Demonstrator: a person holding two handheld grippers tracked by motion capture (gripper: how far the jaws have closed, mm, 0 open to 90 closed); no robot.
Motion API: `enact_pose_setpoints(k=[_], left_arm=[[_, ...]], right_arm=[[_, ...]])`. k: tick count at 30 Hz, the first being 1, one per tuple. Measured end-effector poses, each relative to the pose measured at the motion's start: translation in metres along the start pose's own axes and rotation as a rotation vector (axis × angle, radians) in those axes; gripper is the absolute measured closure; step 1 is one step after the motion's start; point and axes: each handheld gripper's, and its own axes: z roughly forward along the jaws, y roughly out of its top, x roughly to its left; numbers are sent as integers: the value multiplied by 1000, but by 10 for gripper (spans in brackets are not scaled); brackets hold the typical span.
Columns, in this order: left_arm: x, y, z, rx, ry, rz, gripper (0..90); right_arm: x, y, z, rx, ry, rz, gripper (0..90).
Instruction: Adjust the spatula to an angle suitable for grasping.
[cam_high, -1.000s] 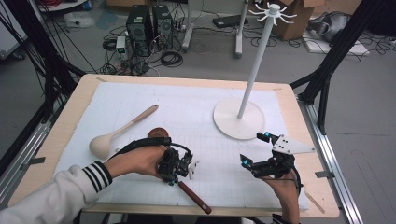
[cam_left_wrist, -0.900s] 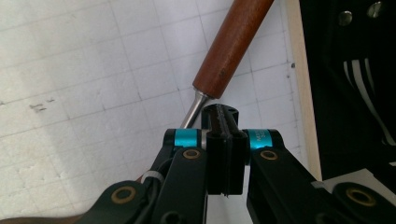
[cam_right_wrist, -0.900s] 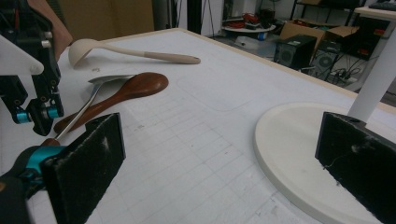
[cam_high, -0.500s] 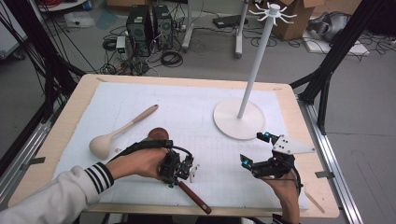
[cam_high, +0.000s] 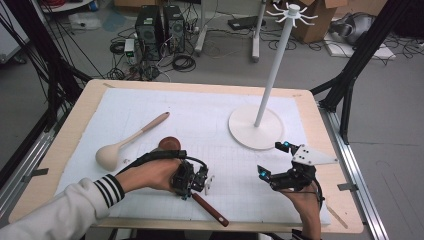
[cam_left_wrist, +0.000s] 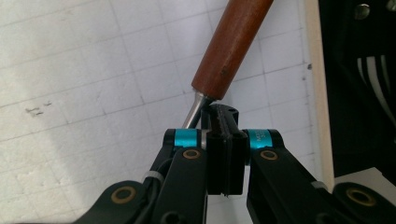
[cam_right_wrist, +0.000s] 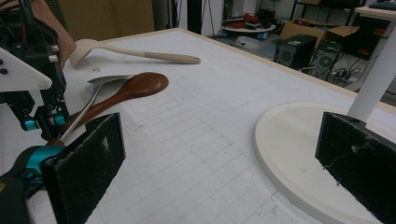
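A dark wooden-handled utensil (cam_high: 207, 207) is found lying on the worktop (cam_high: 65, 145), near its front edge, its handle pointing toward the person and its brown bowl (cam_right_wrist: 140, 84) further in. A thin metal shank (cam_left_wrist: 192, 112) is seen running into the handle. The left hand-held gripper (cam_high: 197, 180) is clamped on this utensil, jaws drawn fully together where shank meets handle; how much metal lies between the pads cannot be judged. The right hand-held gripper (cam_high: 272, 162) is held near the front right of the worktop, its black pads (cam_right_wrist: 86, 163) standing wide apart with nothing between them. A pale wooden spoon (cam_high: 130, 142) lies just beyond the dark one, and a white hook stand (cam_high: 257, 125) rises at the right. If a lift is intended, the grip is judged slender: the utensil should be raised slowly and kept level, since the long handle may swing it about the pinch point. Support from the free gripper is advised.
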Motion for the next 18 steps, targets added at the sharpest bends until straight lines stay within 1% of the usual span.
enact_pose_setpoints(k=[5, 9, 12, 18], left_arm=[[3, 0, -1, -6, 8, -12, 895], [4, 0, 1, 0, 13, -7, 896], [5, 0, 2, 1, 15, -10, 895], [9, -2, 0, 0, 27, -27, 895]], right_arm=[[0, 0, 0, 2, -1, 7, 5], [0, 0, 0, -1, -2, -1, 5], [-1, 0, -1, -5, -3, -1, 5], [-1, 0, -1, -6, -3, 0, 5]])
